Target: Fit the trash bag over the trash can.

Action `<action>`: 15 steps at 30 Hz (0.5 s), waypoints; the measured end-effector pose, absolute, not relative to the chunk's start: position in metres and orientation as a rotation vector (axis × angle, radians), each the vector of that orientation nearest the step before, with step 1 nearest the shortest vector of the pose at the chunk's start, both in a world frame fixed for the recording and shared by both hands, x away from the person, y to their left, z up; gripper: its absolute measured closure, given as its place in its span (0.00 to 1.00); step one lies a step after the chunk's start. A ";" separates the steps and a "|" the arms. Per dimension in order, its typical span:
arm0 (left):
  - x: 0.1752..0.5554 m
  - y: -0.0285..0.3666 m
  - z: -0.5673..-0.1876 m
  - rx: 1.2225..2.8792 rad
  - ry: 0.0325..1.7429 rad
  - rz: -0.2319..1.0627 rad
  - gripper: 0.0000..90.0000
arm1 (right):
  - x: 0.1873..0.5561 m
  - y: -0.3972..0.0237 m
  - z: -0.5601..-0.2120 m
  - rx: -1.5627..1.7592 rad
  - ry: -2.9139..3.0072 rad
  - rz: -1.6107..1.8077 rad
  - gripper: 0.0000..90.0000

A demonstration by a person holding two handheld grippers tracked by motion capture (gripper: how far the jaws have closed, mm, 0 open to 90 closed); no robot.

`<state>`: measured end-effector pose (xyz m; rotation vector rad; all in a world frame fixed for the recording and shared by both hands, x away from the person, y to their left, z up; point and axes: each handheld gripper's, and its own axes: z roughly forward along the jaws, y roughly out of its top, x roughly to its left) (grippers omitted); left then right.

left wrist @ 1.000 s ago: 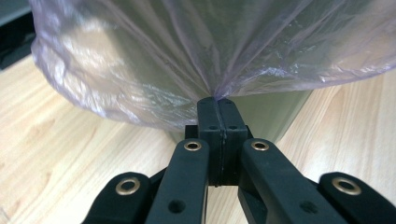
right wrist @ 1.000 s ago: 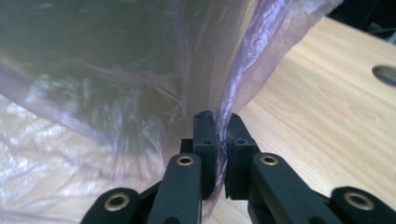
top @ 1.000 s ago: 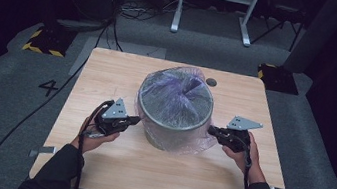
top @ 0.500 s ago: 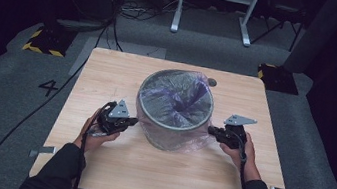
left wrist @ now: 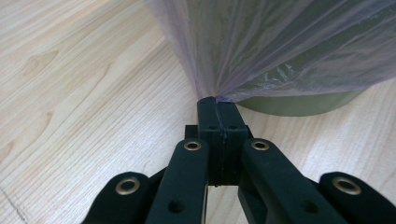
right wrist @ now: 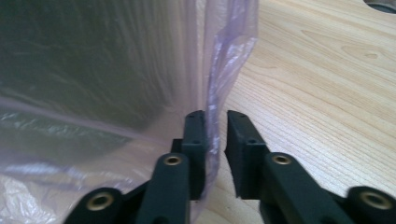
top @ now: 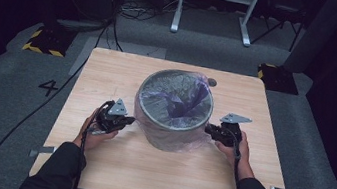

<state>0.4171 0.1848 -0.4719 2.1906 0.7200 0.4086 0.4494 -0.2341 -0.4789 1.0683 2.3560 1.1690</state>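
Your left gripper has its jaws pressed flat together, and the edge of the thin purple bag is pinched right at their tips. From that pinch the film fans upward and away from the jaws, stretched over the side of the grey bin, whose lower rim shows just beyond and to the right of the jaw tips, resting on the wooden table.

Your right gripper has just been opening: its jaws now stand a narrow gap apart. A fold of the bag hangs down between them, lying against the left jaw while the right jaw stands clear of it, so the film is no longer clamped there. The bin wall rises close on the left of these jaws, behind the plastic.

From the high view, the bin stands mid-table with the bag lining it and draped over its rim, your left gripper at its left side and your right gripper at its right, both low near the table.
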 end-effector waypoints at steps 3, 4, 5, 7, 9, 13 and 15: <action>0.417 0.188 -0.472 2.171 0.734 0.417 1.00 | 0.448 -0.235 -0.479 1.071 2.339 1.186 0.73; 0.417 0.189 -0.472 2.165 0.740 0.423 0.97 | 0.448 -0.236 -0.479 1.071 2.338 1.196 0.71; 0.417 0.191 -0.472 2.164 0.753 0.426 0.89 | 0.448 -0.237 -0.479 1.072 2.339 1.206 0.68; 0.416 0.194 -0.471 2.144 0.762 0.414 0.80 | 0.445 -0.240 -0.480 1.062 2.348 1.225 0.60; 0.414 0.196 -0.470 2.126 0.783 0.411 0.68 | 0.443 -0.243 -0.480 1.070 2.352 1.219 0.50; 0.406 0.202 -0.466 2.094 0.789 0.421 0.50 | 0.437 -0.250 -0.478 1.055 2.334 1.249 0.36; 0.403 0.203 -0.466 2.085 0.802 0.405 0.37 | 0.433 -0.253 -0.474 1.031 2.324 1.266 0.32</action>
